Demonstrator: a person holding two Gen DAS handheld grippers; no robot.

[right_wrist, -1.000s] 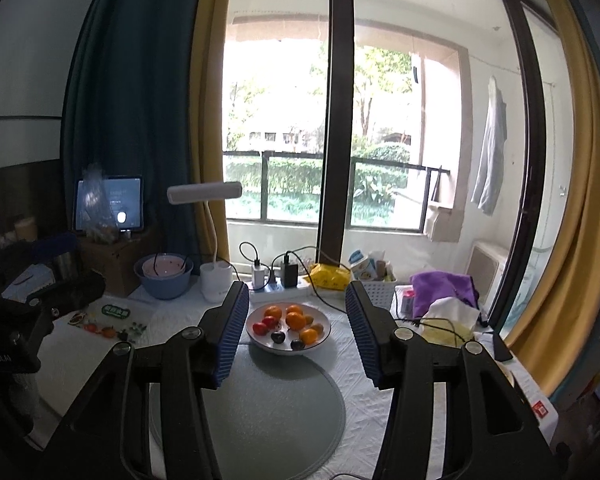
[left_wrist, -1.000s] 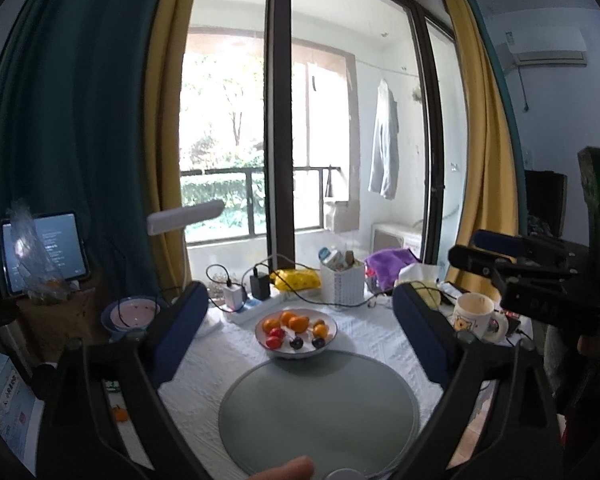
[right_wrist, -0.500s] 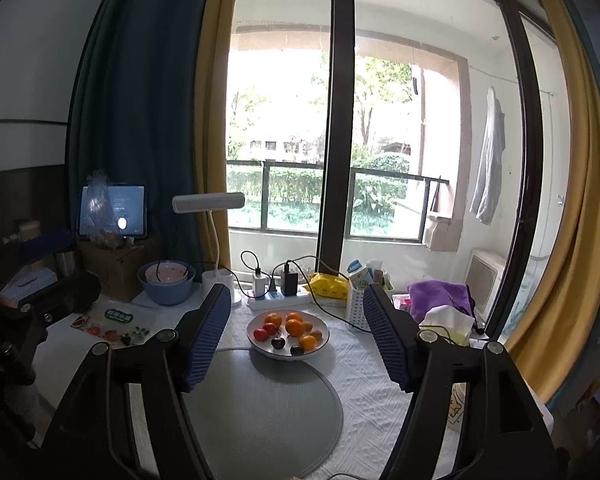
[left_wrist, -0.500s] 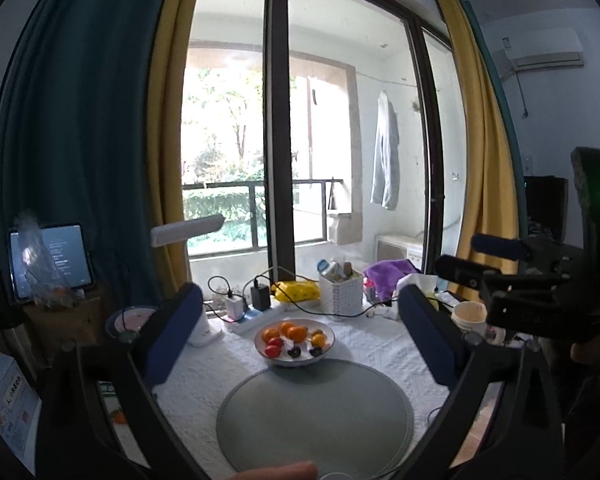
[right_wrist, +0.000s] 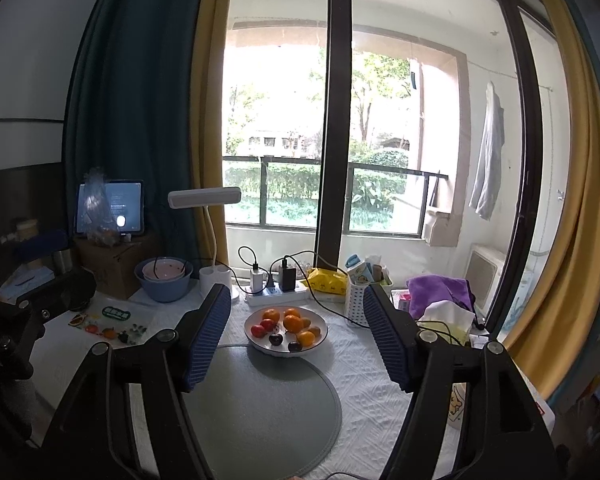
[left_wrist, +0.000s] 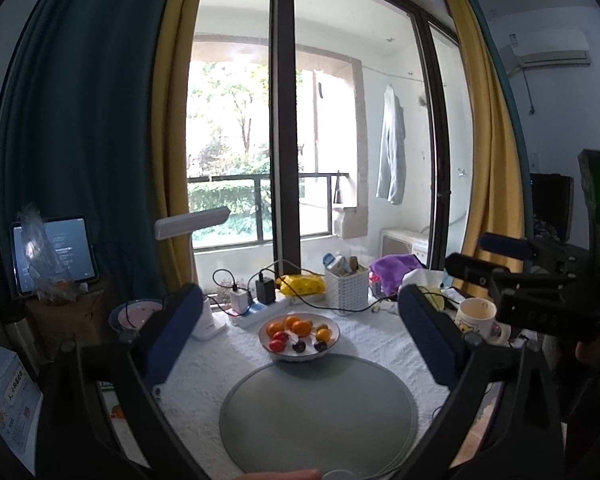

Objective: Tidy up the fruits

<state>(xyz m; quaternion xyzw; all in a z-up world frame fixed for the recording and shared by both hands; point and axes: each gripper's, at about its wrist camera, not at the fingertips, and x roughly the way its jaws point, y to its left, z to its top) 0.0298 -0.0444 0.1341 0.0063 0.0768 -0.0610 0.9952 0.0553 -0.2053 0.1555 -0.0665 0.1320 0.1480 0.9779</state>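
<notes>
A white bowl of fruit stands at the far edge of a round grey-green mat. It holds several oranges, red fruits and dark cherries. It also shows in the right wrist view, with oranges inside, on the mat. My left gripper is open and empty, held high above the near table. My right gripper is open and empty too, also high. The right gripper shows at the right in the left wrist view.
A white power strip, white lamp, white basket, yellow packet, purple cloth, tissues and mug stand behind the bowl. A blue bowl, tablet and box are at left.
Both grippers have risen and pulled back, so the bowl looks smaller. The right gripper's jaws have opened wider.
</notes>
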